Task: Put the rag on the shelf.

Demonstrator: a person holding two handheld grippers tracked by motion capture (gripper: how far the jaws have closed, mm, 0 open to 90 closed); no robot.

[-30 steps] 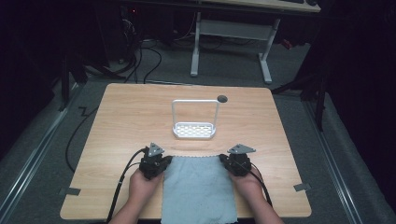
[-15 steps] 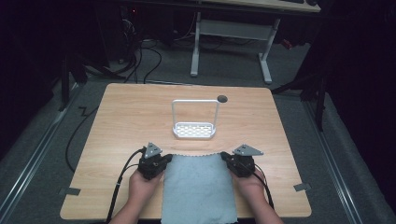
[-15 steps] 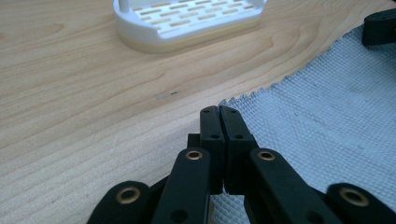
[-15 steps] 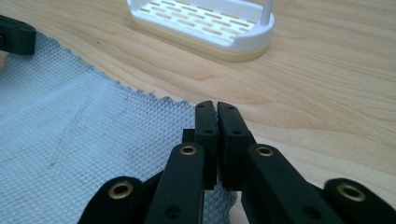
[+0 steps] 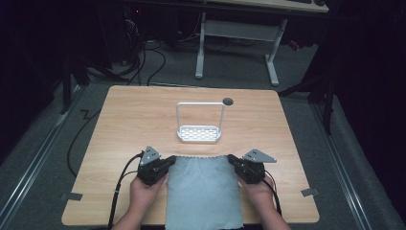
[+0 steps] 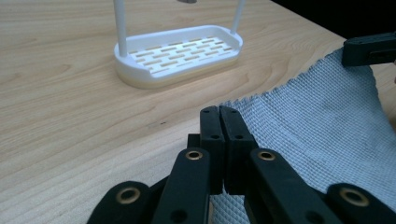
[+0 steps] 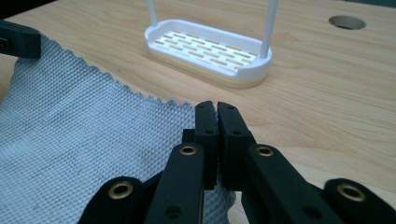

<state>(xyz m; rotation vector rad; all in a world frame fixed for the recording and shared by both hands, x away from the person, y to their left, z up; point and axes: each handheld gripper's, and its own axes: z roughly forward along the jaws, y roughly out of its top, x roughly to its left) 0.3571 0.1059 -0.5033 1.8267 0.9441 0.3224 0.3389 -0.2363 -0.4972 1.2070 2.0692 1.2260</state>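
we have the left claw point(image 5: 162, 165) and right claw point(image 5: 234, 163) each clenched on a far corner of the cloth point(image 5: 203, 191); the rack point(image 5: 199, 133) lies straight ahead on the desk point(image 5: 124, 124).

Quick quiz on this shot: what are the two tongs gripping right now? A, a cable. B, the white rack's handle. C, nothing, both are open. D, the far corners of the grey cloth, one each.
D: the left tongs and the right tongs are each closed on a far corner of the grey cloth, while the white rack stands apart, farther up the table.
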